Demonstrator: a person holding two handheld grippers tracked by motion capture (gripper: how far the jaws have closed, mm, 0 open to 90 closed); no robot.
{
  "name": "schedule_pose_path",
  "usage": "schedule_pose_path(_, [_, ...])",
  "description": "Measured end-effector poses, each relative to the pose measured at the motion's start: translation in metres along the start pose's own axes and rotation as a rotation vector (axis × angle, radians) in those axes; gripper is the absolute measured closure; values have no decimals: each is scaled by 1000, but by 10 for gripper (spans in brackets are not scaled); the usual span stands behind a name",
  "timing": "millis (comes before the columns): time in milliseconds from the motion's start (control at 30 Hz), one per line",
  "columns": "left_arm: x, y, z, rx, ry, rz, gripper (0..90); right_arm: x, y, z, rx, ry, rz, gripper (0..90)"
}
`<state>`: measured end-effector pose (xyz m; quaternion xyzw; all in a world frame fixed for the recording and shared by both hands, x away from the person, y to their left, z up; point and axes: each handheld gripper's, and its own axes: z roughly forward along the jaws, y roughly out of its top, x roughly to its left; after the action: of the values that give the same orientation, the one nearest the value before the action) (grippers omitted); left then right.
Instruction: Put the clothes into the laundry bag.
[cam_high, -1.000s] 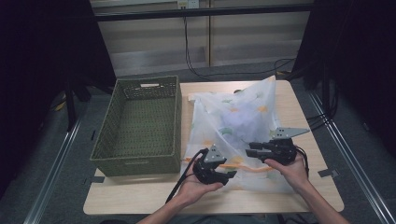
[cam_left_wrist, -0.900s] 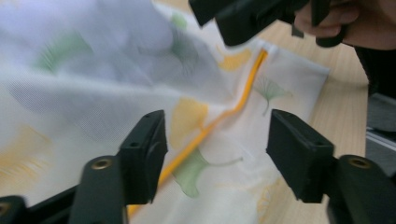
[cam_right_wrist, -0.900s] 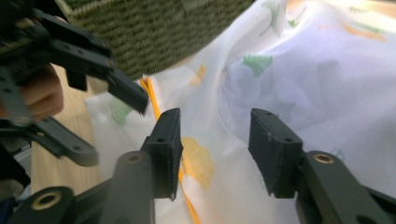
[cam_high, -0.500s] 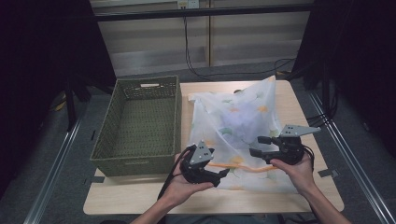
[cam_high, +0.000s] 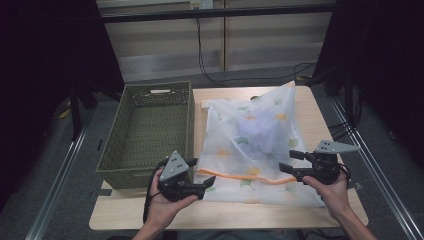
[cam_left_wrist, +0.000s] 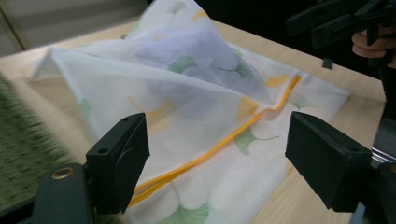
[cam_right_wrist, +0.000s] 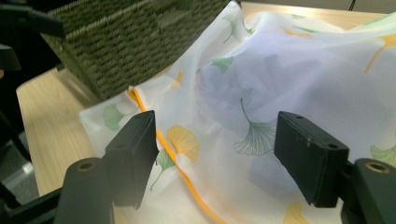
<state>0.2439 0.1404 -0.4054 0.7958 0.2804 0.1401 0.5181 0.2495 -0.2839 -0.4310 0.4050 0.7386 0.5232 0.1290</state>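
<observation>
A white mesh bag (cam_high: 257, 145) printed with ginkgo leaves lies flat on the wooden table (cam_high: 240, 215), with an orange zipper (cam_high: 245, 176) along its near edge. A bluish bundle shows through the fabric (cam_left_wrist: 196, 56). My left gripper (cam_high: 205, 184) hovers at the bag's near left corner; its jaws opened wide and have just closed a little, and they stand open over the zipper (cam_left_wrist: 210, 151) without pressing it. My right gripper (cam_high: 287, 161) is at the near right side, its jaws having just opened fully, with the bag (cam_right_wrist: 261, 93) lying beyond them untouched.
A green woven basket (cam_high: 150, 91) stands on the table's left, touching the bag's left edge; its wall (cam_right_wrist: 116, 42) is close to the zipper's end. Cables run across the floor behind the table. Bare wood runs along the table's near edge.
Both hands have drawn apart from the middle of the bag's near edge, the left far to the left and slightly up, the right a little to the right. Both pairs of jaws stand wider.
</observation>
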Motion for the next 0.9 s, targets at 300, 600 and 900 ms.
schedule_pose_path(300, [19,-24,-38,-35,100,-60,214,-2,-9,-13,-3,-4,5,321])
schedule_pose_path(600, [36,-46,-71,-61,191,-78,207,-14,-19,-28,-48,-77,39,283])
schedule_pose_path(900, [54,-64,-86,-74,298,-111,208,-19,-25,-33,-94,-77,58,312])
